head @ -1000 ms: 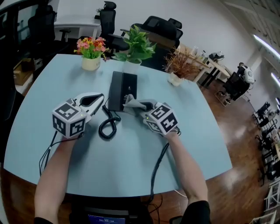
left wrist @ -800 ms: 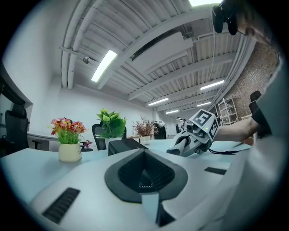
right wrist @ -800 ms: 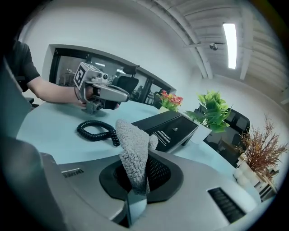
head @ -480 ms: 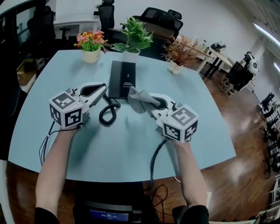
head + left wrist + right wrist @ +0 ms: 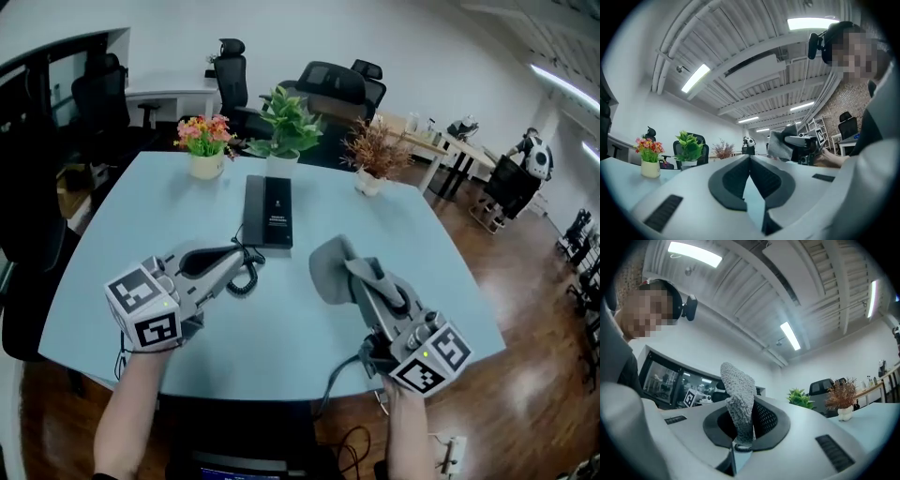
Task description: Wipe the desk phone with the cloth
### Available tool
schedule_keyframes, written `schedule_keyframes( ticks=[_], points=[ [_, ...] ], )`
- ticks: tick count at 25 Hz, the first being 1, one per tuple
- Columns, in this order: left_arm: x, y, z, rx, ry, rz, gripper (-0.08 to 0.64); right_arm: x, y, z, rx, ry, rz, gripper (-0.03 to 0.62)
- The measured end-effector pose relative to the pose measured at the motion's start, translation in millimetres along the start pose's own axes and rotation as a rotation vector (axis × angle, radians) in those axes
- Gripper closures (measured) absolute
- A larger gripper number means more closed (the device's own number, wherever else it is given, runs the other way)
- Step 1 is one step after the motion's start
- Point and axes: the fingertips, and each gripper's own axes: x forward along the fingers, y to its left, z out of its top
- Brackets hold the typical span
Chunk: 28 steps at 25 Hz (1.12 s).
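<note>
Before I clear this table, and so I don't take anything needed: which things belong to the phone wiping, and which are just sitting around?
Part of the job:
desk phone
grey cloth, pinched in the right claw

Just sitting there:
pot of flowers
green potted plant
dried plant in a white pot

Your left gripper (image 5: 242, 259) and right gripper (image 5: 366, 279) are pale grey, tapered shells, and their jaws are lined with ribbed black pads (image 5: 733, 180). Each carries a white cube with black square markers: the left cube (image 5: 143, 307) at lower left, the right cube (image 5: 432, 357) at lower right. A black cable (image 5: 330, 386) leaves the right gripper. Your forearms are bare.
</note>
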Motion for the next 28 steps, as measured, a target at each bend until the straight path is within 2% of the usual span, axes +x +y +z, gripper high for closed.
schedule_keyframes(
  ticks=[3,7,11,15,19,25,28],
  points=[
    [-20,-37,14,-0.015,-0.022,-0.017,0.565,-24,27,23,-0.002,-0.055,0.007,0.598],
    [-43,-93,26,-0.046,-0.034,-0.023,0.565,-68,68,47,-0.021,-0.064,0.010,0.598],
    [-79,-133,39,-0.024,-0.043,0.056,0.565,-99,103,44,-0.018,-0.049,0.071,0.598],
    [-81,-184,36,-0.051,-0.087,-0.001,0.565,-136,137,71,0.002,-0.090,0.033,0.598],
    [-96,-217,26,-0.064,-0.074,-0.016,0.565,-156,167,81,-0.007,-0.120,0.029,0.598],
    [-143,-266,39,-0.071,-0.084,0.069,0.565,-182,218,94,-0.001,-0.138,0.081,0.598],
    [-162,-301,52,-0.087,-0.115,0.064,0.565,-207,253,109,-0.020,-0.129,0.098,0.598]
  ],
)
